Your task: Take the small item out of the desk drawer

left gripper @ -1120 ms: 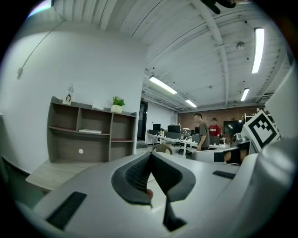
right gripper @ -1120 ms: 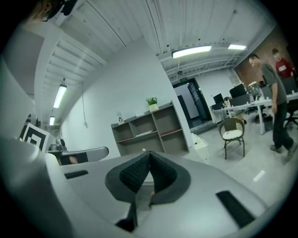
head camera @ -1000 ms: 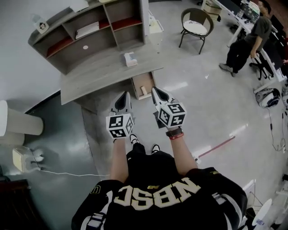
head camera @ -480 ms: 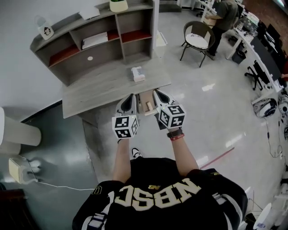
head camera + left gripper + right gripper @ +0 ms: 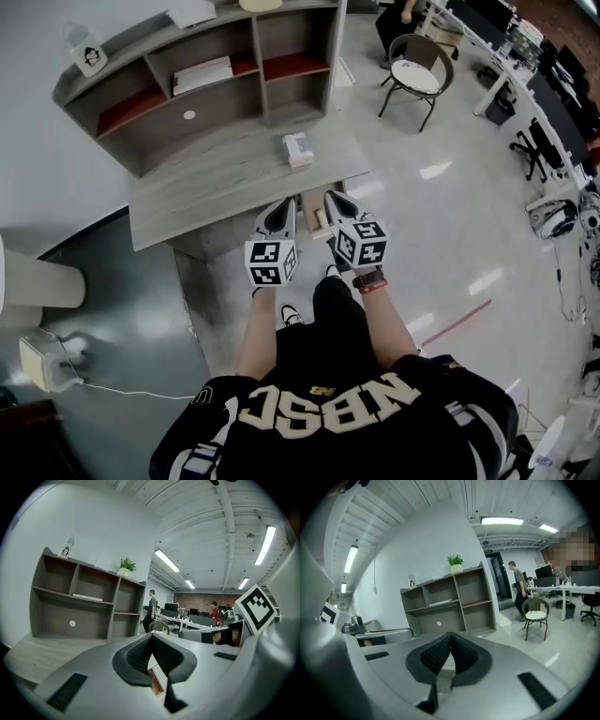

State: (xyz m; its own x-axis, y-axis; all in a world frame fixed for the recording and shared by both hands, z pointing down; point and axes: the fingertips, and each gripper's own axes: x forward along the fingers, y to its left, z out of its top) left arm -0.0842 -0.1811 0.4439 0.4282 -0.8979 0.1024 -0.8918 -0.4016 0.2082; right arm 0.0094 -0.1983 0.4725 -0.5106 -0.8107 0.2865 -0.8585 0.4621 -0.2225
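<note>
1. Floor came first: pale, glossy tile filled most of the head view, with a darker patch at the left.
2. The desk (image 5: pixel 216 187) stood against the wall, its grey top lying ahead of both grippers.
3. A shelf (image 5: pixel 256 56) sat on the back of the desk, with some of its compartments lined red.
4. A chair (image 5: pixel 415 67) with a pale seat stood well apart, off to the right of the desk.
5. The drawer (image 5: pixel 307 211) hung open from the desk's front edge, and I saw only a narrow strip of it between the two grippers.
6. The left gripper (image 5: pixel 286 204) hovered just left of the drawer. Its own view showed the jaws pressed together at the tips with nothing between them.
7. The right gripper (image 5: pixel 330 197) hovered just right of the drawer. Its jaws were likewise pressed together and empty.
8. A box (image 5: pixel 299 150) lay on the desk top, a little beyond the drawer.
9. The item (image 5: pixel 320 221) was a small pale thing lying in the drawer, between the grippers and touched by neither. It was too small for me to tell its shape.
</note>
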